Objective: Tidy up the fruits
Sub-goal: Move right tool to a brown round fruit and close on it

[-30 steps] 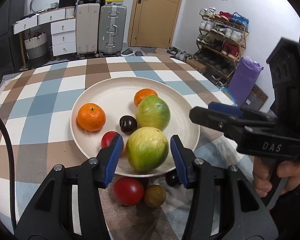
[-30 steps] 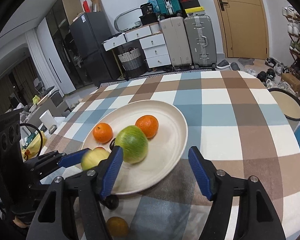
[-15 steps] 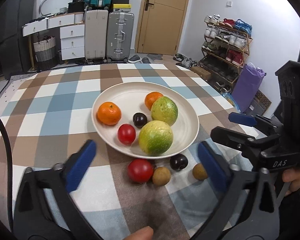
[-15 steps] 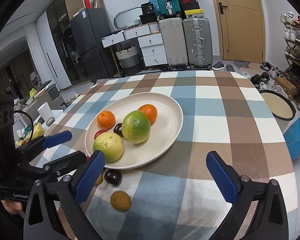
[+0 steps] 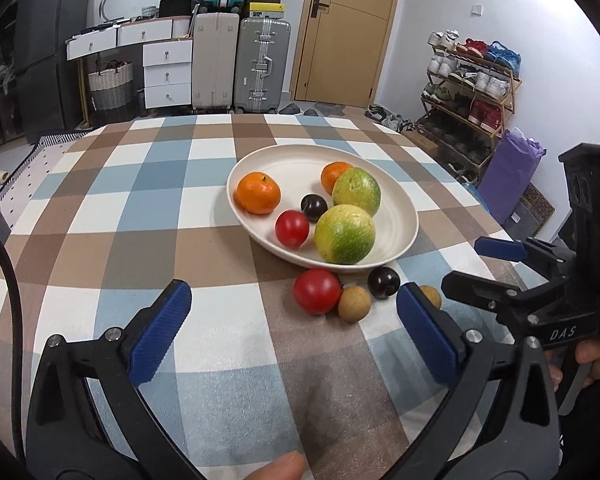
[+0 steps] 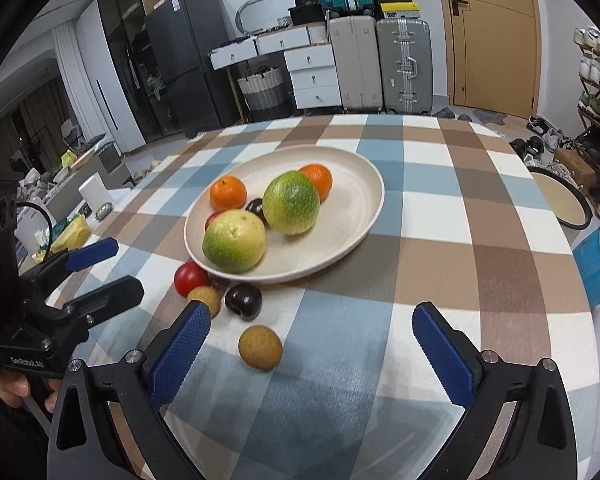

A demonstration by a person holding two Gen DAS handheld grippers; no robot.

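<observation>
A cream plate (image 5: 400, 216) (image 6: 356, 216) on the checked tablecloth holds two green-yellow fruits (image 5: 345, 234) (image 6: 235, 246), two oranges (image 5: 258, 193), a red tomato (image 5: 292, 228) and a dark plum (image 5: 314, 207). In front of the plate lie a red tomato (image 5: 317, 291) (image 6: 191, 278), a dark plum (image 5: 383, 282) (image 6: 243, 300) and two small brown fruits (image 5: 354, 303) (image 6: 260, 347). My left gripper (image 5: 292, 332) is open and empty, pulled back from the plate. My right gripper (image 6: 311, 354) is open and empty, just behind a brown fruit.
The checked tablecloth (image 5: 140, 208) covers the table. Suitcases (image 5: 262, 64) and drawers stand at the back, a shoe rack (image 5: 468, 92) at the right. A blue bag (image 6: 596, 268) sits beyond the table's right edge.
My left gripper let go of the green-yellow fruit on the plate, opened wide and drew back. My right gripper also opened wider and drew back.
</observation>
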